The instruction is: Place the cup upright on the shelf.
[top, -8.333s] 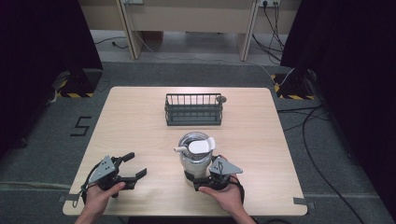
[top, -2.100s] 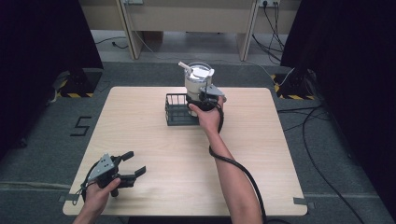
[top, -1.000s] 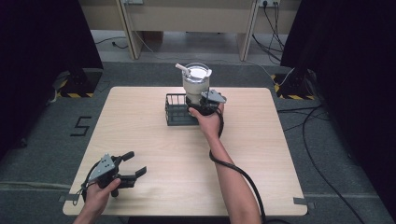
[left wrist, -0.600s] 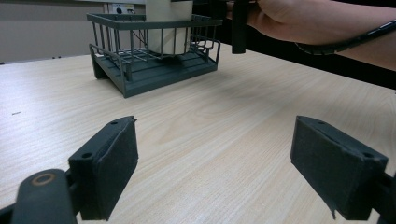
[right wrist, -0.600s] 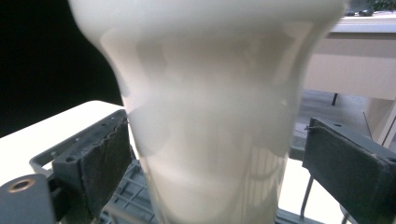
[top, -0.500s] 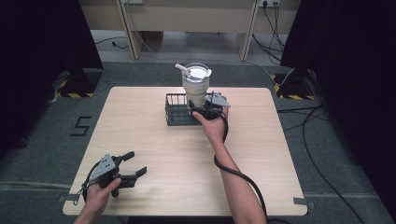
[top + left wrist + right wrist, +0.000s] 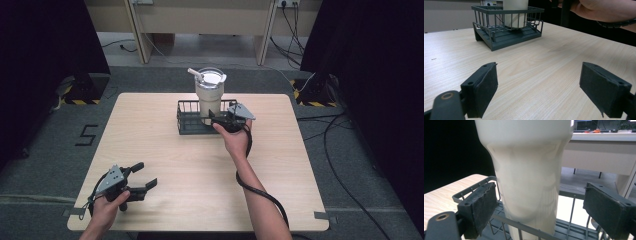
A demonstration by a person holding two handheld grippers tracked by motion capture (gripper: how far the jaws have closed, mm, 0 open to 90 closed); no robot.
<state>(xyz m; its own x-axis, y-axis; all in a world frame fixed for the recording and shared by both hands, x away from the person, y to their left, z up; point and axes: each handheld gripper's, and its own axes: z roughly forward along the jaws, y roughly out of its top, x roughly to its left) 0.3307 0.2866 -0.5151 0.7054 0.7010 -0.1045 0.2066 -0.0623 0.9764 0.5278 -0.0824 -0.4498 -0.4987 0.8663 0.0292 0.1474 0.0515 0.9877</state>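
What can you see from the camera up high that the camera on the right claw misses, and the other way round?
The high view takes in the whole wooden table, both forearms, the left claw resting open near the front edge, and the tumbler's lid with its straw. The right claw view gives a close look: its two black pads stand apart on either side of the cream tumbler, not touching it. Both show the tumbler standing upright in the dark wire basket.

left gripper held low near the body, jaws wide apart, right gripper reached far forward, jaws spread
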